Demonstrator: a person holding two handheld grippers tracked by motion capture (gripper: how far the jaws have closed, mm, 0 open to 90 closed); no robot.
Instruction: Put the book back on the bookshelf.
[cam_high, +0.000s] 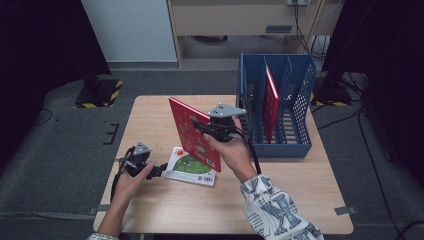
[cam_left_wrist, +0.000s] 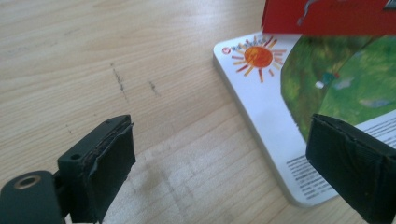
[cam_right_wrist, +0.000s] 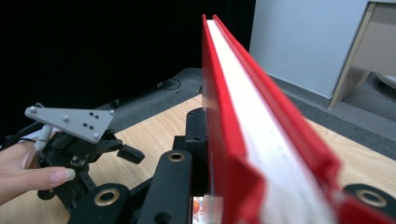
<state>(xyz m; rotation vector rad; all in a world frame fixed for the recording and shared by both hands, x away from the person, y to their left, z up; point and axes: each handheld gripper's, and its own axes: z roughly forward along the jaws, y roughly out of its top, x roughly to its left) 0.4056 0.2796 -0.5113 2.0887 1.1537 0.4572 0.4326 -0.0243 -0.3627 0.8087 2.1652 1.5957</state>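
1 thin red book (cam_high: 271, 102) is already filed upright in the blue perforated plastic rack (cam_high: 300, 145); a 2nd red hardcover book (cam_high: 192, 131) is clamped in the right gripper (cam_high: 216, 131), lifted and tilted above the table; the flat white picture book with green cover art (cam_left_wrist: 299, 107) is left lying, flanked by the wide-open, empty left gripper (cam_left_wrist: 219, 172).

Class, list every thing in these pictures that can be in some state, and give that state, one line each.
Red hardcover book: lifted off the table, clamped.
White picture book with green cover art: flat on the table, closed.
Blue plastic file rack: upright, one red book standing inside.
Left hand-held gripper: open, beside the white book.
Right hand-held gripper: shut on the red hardcover.
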